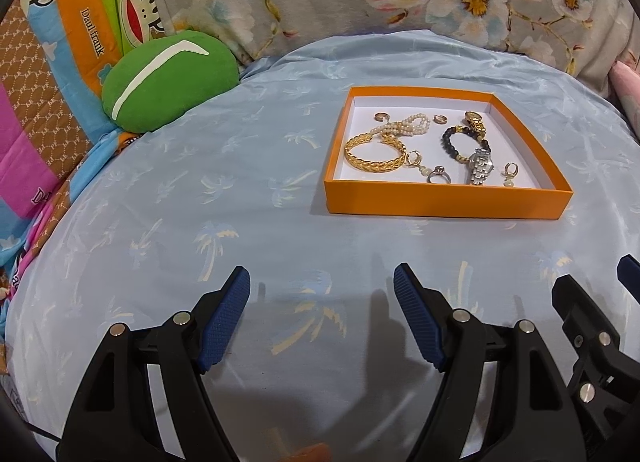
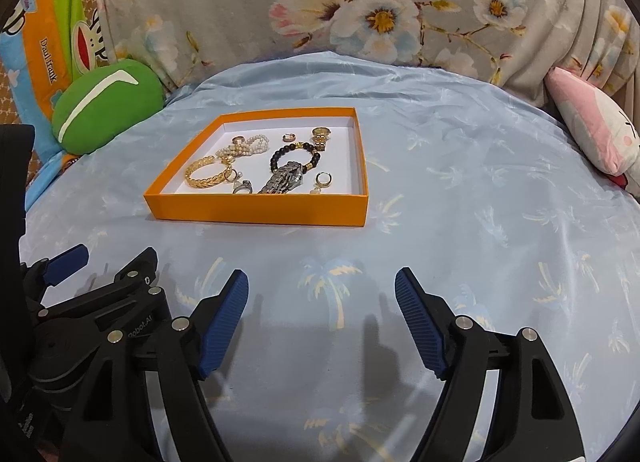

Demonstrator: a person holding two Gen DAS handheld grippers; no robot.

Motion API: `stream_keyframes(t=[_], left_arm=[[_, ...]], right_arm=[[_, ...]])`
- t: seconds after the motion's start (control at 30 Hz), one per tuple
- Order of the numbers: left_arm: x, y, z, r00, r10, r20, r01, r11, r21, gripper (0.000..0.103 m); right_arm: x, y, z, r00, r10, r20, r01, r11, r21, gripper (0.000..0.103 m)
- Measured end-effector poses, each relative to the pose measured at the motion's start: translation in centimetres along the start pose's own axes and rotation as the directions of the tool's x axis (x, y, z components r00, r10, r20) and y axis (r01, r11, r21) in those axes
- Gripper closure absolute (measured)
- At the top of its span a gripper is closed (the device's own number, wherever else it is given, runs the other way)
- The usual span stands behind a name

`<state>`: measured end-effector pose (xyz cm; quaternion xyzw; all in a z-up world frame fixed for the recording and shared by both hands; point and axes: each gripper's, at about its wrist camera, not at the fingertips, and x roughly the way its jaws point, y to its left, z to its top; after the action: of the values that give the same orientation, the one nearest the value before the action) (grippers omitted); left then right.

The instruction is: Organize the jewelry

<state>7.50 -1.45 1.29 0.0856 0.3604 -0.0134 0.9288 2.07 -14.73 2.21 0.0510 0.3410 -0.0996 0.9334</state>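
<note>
Nearest the cameras, the left gripper (image 1: 322, 282) and the right gripper (image 2: 322, 282) hover side by side over the pale blue palm-printed bedsheet (image 1: 240, 190), each tilted downward and forward, blue ribbed pads spread wide with nothing between them. Farther on, well apart from both, the shallow orange cardboard tray with a white floor (image 1: 444, 204) lies flat on the sheet and holds all the jewelry. The gold braided bangle (image 1: 374, 154) is rigid and probably smooth; a grip across its band seems best. The silver link-strap watch (image 1: 479, 166) looks the heaviest piece and lies over the limp black bead bracelet (image 1: 464, 140), so lifting one may drag the other. The white pearl strand (image 1: 404, 126) is limp and would slide; pinching a bunched loop appears safest. The small silver ring (image 1: 438, 176) and hoop earrings are light, slippery and easily dropped. Beyond lie a round green cushion (image 1: 168, 82) and floral fabric (image 1: 360, 2).
</note>
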Motion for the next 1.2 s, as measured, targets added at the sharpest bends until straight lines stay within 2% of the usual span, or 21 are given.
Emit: stream_keyframes(t=[1.2], left_arm=[[0.21,0.18,-0.12,1.000,0.020,0.002,-0.020,1.000,0.002,0.030]], right_arm=[[0.11,-0.08,-0.01,1.000,0.000,-0.003,0.000,1.000,0.000,0.028]])
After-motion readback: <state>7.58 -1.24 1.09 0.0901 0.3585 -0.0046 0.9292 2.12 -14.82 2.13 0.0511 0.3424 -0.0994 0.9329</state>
